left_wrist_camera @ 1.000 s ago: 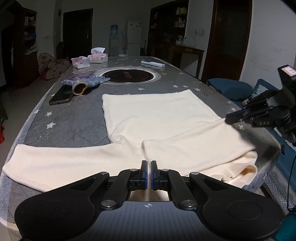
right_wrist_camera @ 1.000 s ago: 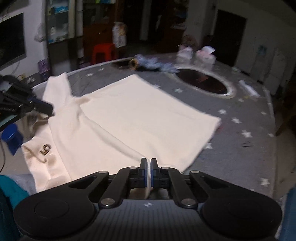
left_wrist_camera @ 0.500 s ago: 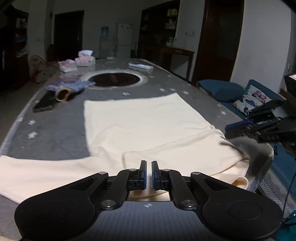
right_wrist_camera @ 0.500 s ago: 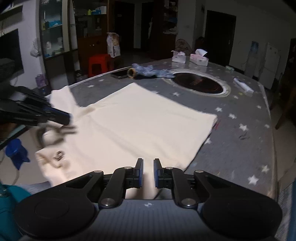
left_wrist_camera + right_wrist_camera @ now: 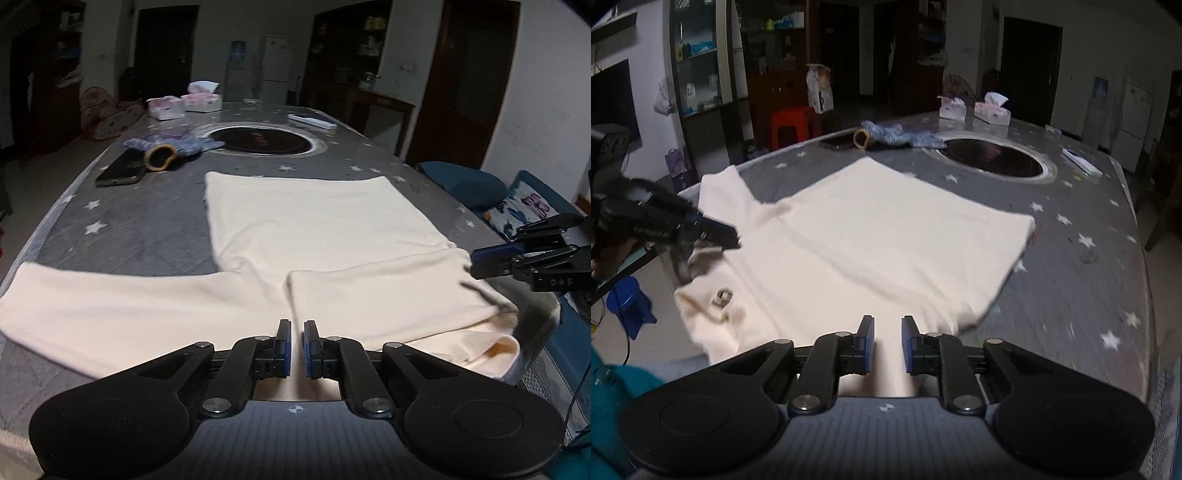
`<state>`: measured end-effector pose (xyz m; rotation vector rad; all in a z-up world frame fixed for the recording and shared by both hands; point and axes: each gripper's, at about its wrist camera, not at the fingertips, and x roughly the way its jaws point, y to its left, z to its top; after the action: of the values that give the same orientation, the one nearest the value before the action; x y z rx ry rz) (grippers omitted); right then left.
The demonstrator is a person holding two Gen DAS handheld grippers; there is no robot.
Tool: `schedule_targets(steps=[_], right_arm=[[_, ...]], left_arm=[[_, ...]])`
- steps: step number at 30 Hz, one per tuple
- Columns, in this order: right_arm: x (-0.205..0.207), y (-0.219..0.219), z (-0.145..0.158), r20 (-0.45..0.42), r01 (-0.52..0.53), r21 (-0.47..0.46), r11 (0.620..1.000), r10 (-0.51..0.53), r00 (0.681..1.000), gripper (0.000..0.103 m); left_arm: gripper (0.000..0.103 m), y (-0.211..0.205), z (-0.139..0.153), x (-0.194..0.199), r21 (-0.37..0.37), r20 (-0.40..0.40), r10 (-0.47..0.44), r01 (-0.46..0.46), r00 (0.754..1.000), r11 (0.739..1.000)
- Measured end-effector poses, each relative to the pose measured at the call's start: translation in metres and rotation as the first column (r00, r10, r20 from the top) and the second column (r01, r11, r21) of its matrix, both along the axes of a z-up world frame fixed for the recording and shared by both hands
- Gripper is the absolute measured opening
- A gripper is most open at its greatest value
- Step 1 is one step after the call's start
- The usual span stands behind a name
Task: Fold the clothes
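One sleeve of the shirt (image 5: 317, 229) lies folded; next, the left sleeve (image 5: 110, 310), frame-left. Left gripper (image 5: 297, 349) nearly closed, right gripper (image 5: 888, 345) slightly open, both empty.

Right gripper (image 5: 887, 341) sits at near edge, blue pads parted with a clear gap, cream fabric visible between them but not pinched as far as I can tell. Cream garment (image 5: 871, 236) lies flat on the grey star-print table (image 5: 1082, 258), one sleeve running out to far left, collar end bunched at near left with a small tag showing. Left gripper (image 5: 733, 238) comes in from the left, tips over the garment's near-left part, blurred, jaw state unclear. Far side: dark round inset (image 5: 993, 158) in the table, blue patterned cloth (image 5: 897, 134), dark phone (image 5: 836, 142) beside it, two tissue boxes (image 5: 975, 107). Red stool (image 5: 792, 123) beyond the table.
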<state>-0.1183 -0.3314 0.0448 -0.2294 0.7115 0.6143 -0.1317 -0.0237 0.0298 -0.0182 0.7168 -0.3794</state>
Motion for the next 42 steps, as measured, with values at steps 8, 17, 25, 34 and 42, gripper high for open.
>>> schedule_targets(steps=[8,17,25,34,42], right_arm=[[0.013,0.009,-0.015,-0.037,0.005,0.004,1.0,-0.005,0.999,0.031],[0.009,0.012,0.0,-0.003,0.009,0.035,0.999,-0.009,1.0,0.034],[0.006,0.019,0.004,0.008,0.002,0.045,0.999,-0.002,1.0,0.035],[-0.001,0.01,0.009,0.025,0.048,0.071,0.996,-0.05,0.998,0.035],[-0.007,-0.011,0.012,0.039,0.115,0.123,0.986,-0.121,0.992,0.035]], left_arm=[[0.032,0.061,0.006,0.002,0.013,0.015,0.255,-0.255,0.967,0.967],[0.039,0.14,-0.001,0.02,0.063,0.058,0.589,-0.592,0.806,0.804],[0.038,0.164,-0.012,0.033,0.045,0.035,0.643,-0.644,0.765,0.764],[0.007,0.145,0.011,0.032,-0.067,0.062,0.584,-0.58,0.81,0.812],[0.007,0.059,0.072,0.026,-0.192,0.159,0.295,-0.263,0.942,0.945]])
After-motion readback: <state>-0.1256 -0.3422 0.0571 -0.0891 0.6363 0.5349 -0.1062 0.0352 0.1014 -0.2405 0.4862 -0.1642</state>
